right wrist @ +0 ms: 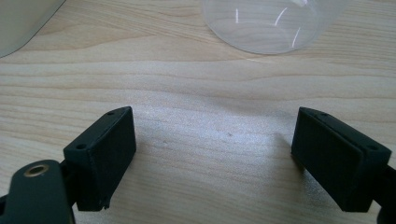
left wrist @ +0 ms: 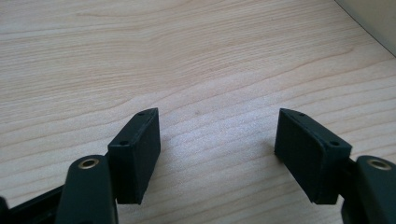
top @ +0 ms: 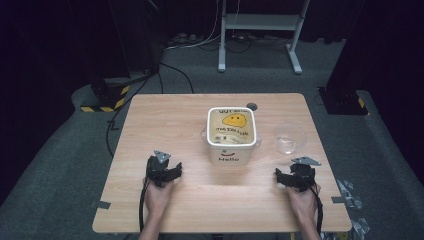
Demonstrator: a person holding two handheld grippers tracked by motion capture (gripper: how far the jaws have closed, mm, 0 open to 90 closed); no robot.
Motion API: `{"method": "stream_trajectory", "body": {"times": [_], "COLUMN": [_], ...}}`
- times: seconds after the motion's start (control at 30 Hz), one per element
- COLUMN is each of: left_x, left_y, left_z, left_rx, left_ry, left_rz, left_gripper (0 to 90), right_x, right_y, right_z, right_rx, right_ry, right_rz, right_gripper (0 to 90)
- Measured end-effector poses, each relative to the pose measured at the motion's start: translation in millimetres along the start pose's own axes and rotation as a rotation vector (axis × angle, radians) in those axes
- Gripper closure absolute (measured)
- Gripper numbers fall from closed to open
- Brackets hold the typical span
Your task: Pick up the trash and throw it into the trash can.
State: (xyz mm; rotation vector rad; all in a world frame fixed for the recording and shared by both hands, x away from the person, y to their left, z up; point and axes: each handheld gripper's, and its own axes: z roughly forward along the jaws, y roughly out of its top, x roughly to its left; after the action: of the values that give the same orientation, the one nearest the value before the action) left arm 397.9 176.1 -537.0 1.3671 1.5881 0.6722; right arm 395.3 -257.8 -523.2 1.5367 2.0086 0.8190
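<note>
A white lidded tub (top: 231,135) with a yellow smiley and the word "Hello" stands mid-table; its corner (left wrist: 373,18) (right wrist: 23,18) edges into both gripper views. To its right sits a clear glass bowl (top: 289,138) (right wrist: 275,23). My left gripper (top: 170,172) (left wrist: 217,154) rests low over bare wood at the front left, jaws wide apart, holding nothing. My right gripper (top: 285,177) (right wrist: 215,158) sits at the front right, just short of the bowl, open and empty too.
The wooden table (top: 165,125) has a dark round grommet (top: 251,106) at its far edge behind the tub. Tape scraps (top: 100,204) mark the front corners. Beyond the table are cables and a grey desk frame (top: 260,30) on carpet.
</note>
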Motion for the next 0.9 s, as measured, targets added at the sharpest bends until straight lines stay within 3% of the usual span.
{"method": "stream_trajectory", "body": {"times": [0.1, 0.37, 0.43, 0.73, 0.9], "left_x": [0.1, 0.2, 0.2, 0.3, 0.3], "left_y": [0.1, 0.1, 0.1, 0.1, 0.1], "left_z": [0.0, -0.1, -0.1, -0.1, -0.1], "left_rx": [0.000, 0.001, 0.001, 0.001, 0.001], "left_ry": [-0.001, -0.002, -0.002, -0.002, -0.002], "left_rz": [-0.001, 0.000, 0.000, 0.000, 0.000], "left_gripper": [31.2, 31.3, 31.2, 31.2, 31.2], "right_x": [-0.7, -1.9, -0.5, 1.3, 1.0], "right_y": [-0.5, -2.1, -2.9, 4.7, 10.1], "right_z": [-1.5, -7.3, -9.1, -20.4, -23.1], "right_rx": [-0.011, -0.022, -0.059, -0.092, -0.108], "right_ry": [0.007, 0.024, 0.024, 0.093, 0.128], "right_rz": [-0.010, -0.052, -0.055, -0.090, -0.111], "right_gripper": [23.6, 31.8, 33.9, 40.3, 49.6]}}
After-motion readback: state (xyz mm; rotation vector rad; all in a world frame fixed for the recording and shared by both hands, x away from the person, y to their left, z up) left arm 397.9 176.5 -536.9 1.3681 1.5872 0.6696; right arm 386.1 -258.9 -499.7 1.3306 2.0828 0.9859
